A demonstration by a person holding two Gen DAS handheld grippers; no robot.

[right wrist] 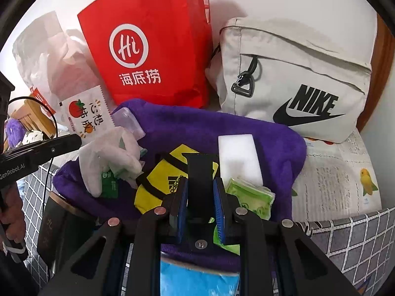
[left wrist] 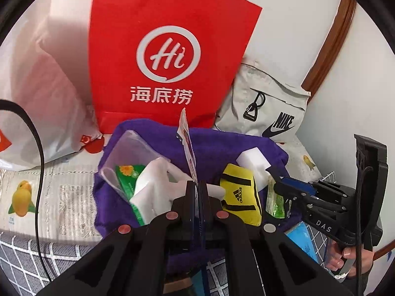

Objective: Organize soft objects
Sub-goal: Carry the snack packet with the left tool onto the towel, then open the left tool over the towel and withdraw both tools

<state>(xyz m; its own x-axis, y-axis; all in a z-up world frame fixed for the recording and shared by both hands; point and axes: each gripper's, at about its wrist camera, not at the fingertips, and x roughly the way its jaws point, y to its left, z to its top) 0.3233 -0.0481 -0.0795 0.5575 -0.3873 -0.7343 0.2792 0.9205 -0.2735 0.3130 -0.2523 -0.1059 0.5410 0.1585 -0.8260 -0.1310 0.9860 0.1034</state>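
A purple towel [left wrist: 222, 145] [right wrist: 222, 128] lies spread out with soft items on it: a yellow Adidas pouch [left wrist: 240, 194] [right wrist: 158, 185], a white sponge block [left wrist: 254, 165] [right wrist: 238, 155], a white glove [left wrist: 153, 187] [right wrist: 108, 157], green tissue packs [left wrist: 276, 202] [right wrist: 249, 197] and a clear pouch [left wrist: 128, 153]. My left gripper [left wrist: 197, 185] is shut on a thin snack sachet [left wrist: 187, 145] [right wrist: 86, 116], held edge-on above the towel. My right gripper [right wrist: 201, 185] [left wrist: 281, 185] is open, low over the Adidas pouch and the tissue pack.
A red paper bag [left wrist: 170, 49] [right wrist: 153, 44] stands behind the towel. A white plastic bag [left wrist: 42, 86] [right wrist: 47, 56] is left of it, a grey Nike bag [left wrist: 269, 106] [right wrist: 296, 79] right. A blue pack [right wrist: 197, 276] lies near. A cable [left wrist: 39, 172] hangs left.
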